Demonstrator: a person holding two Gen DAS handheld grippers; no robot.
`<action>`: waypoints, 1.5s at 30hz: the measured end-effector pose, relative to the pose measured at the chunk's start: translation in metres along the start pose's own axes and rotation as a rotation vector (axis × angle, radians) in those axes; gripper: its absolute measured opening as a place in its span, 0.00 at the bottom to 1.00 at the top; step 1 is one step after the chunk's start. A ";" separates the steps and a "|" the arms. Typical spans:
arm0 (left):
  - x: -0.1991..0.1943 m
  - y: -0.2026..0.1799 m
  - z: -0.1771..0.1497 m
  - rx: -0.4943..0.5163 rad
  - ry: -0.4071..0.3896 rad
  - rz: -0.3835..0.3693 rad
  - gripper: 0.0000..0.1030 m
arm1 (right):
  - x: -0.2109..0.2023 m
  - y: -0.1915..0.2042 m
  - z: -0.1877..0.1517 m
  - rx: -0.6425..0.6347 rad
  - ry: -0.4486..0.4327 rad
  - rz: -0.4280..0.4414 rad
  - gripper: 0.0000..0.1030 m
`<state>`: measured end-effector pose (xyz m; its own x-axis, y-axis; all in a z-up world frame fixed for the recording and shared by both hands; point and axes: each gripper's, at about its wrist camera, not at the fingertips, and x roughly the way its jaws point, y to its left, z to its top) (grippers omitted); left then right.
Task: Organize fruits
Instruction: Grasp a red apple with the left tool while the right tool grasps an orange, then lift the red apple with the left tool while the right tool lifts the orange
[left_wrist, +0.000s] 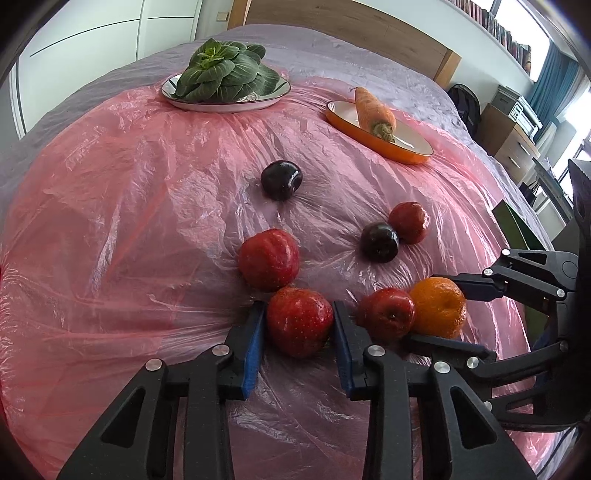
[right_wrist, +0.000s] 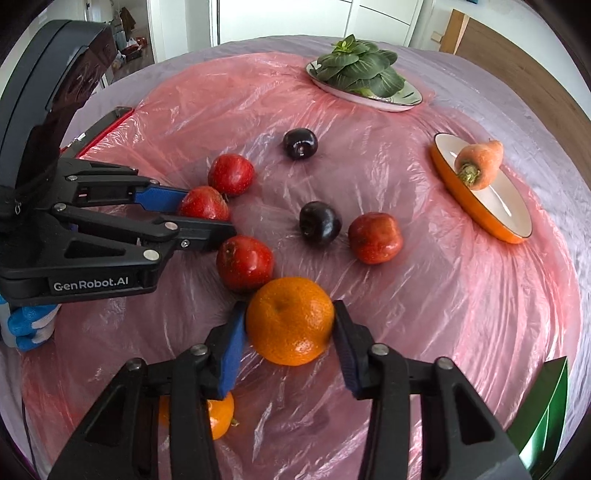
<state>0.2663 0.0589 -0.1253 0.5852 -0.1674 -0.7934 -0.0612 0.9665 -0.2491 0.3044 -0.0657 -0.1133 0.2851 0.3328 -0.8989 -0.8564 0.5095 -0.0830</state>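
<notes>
A red apple (left_wrist: 299, 325) lies on the pink plastic sheet (left_wrist: 110, 221), and my left gripper (left_wrist: 298, 308) is shut on it, a blue pad against each side. Just to its right, my right gripper (right_wrist: 289, 308) is shut on an orange (right_wrist: 290, 321), its pads pressing both flanks. Another red apple (left_wrist: 386, 313) sits between the two held fruits and touches the orange. Loose on the sheet are two more red apples (left_wrist: 268, 258) (left_wrist: 409, 222) and two dark plums (left_wrist: 281, 180) (left_wrist: 379, 242). A second orange (right_wrist: 221, 413) lies half hidden under my right gripper.
At the back, a white plate (left_wrist: 225, 105) holds leafy greens (left_wrist: 221, 70), and an orange dish (left_wrist: 406, 151) holds a carrot (left_wrist: 375, 110). A green box (right_wrist: 543, 417) stands at the right edge. A gloved hand (right_wrist: 26, 325) holds the left tool.
</notes>
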 end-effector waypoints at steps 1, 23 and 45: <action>0.000 0.000 0.000 0.001 0.000 -0.001 0.28 | 0.000 0.000 0.000 -0.002 -0.001 -0.002 0.83; 0.000 0.002 -0.002 -0.006 -0.011 -0.011 0.28 | 0.000 0.000 0.001 -0.004 -0.011 -0.007 0.82; -0.007 0.004 -0.003 -0.025 -0.031 -0.028 0.28 | -0.017 -0.001 0.004 0.008 -0.039 -0.023 0.82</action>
<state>0.2598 0.0636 -0.1222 0.6120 -0.1875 -0.7683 -0.0645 0.9564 -0.2848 0.3023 -0.0683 -0.0960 0.3212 0.3518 -0.8792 -0.8463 0.5232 -0.0998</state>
